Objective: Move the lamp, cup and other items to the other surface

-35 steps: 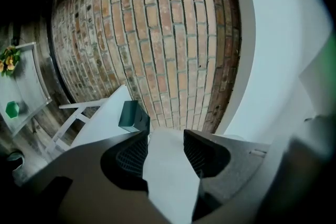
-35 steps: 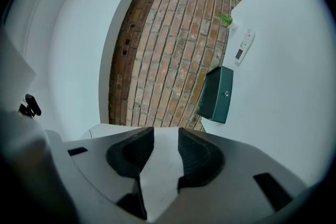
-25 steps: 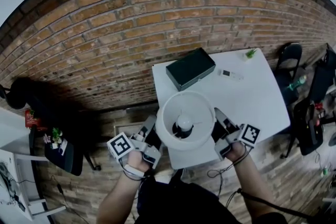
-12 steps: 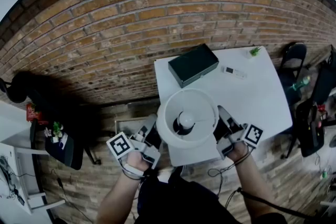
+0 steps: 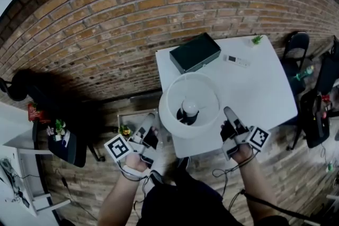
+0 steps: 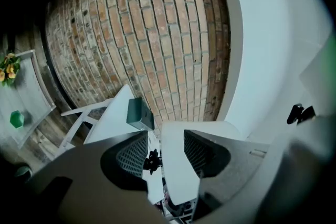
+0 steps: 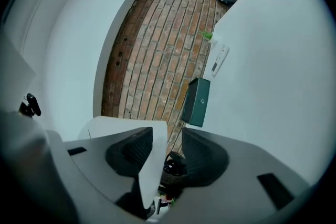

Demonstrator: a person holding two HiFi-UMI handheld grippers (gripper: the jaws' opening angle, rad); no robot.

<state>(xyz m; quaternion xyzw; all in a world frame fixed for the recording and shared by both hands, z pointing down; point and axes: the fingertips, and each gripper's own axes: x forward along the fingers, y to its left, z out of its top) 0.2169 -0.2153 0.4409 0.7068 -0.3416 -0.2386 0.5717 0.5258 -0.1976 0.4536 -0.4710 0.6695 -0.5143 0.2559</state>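
The lamp with its round white shade and bare bulb stands on the white table near the front edge. My left gripper is just left of the shade, open and not touching it. My right gripper is just right of the shade. Its jaws have just been opening and do not press on the shade. In the left gripper view the shade shows between the jaws of that gripper. The right gripper view shows the shade between its jaws.
A dark green box, a white remote and a tiny green plant lie toward the table's far side against the brick wall. A low white surface with yellow flowers and a green cup stands left. Chairs crowd the right.
Both grippers held the shade's sides a second ago. They have let go and drawn back toward me, and the lamp stays on the table.
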